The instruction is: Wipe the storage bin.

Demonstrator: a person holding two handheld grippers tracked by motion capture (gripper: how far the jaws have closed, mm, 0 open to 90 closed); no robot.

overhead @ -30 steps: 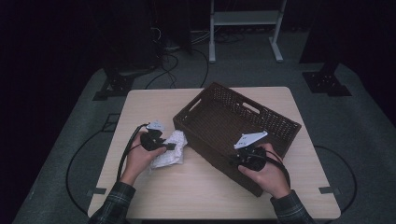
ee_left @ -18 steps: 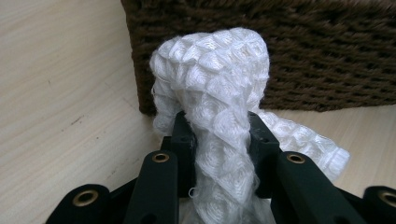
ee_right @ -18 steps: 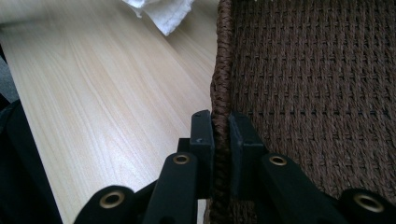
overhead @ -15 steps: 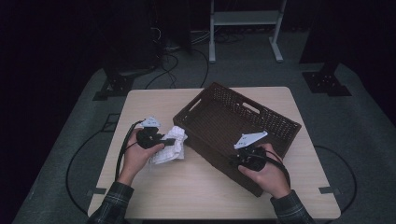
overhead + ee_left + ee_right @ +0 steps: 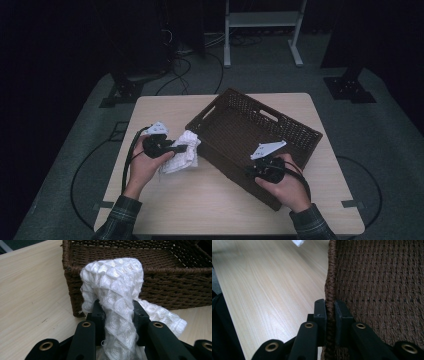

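Wooden table [image 5: 200, 200], left gripper [image 5: 182, 148] lifted white cloth [image 5: 181, 157] higher — basket [image 5: 280, 131] unmoved

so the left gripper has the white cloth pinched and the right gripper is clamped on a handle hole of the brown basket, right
Not quite. The right gripper is clamped on the basket's rim, its jaws either side of the woven top edge, as the right gripper view shows, not on a handle hole. The rest holds: the left gripper has the white cloth pinched.

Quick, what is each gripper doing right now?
Left gripper: closed on the white cloth.
Right gripper: closed on the rim of the brown basket.
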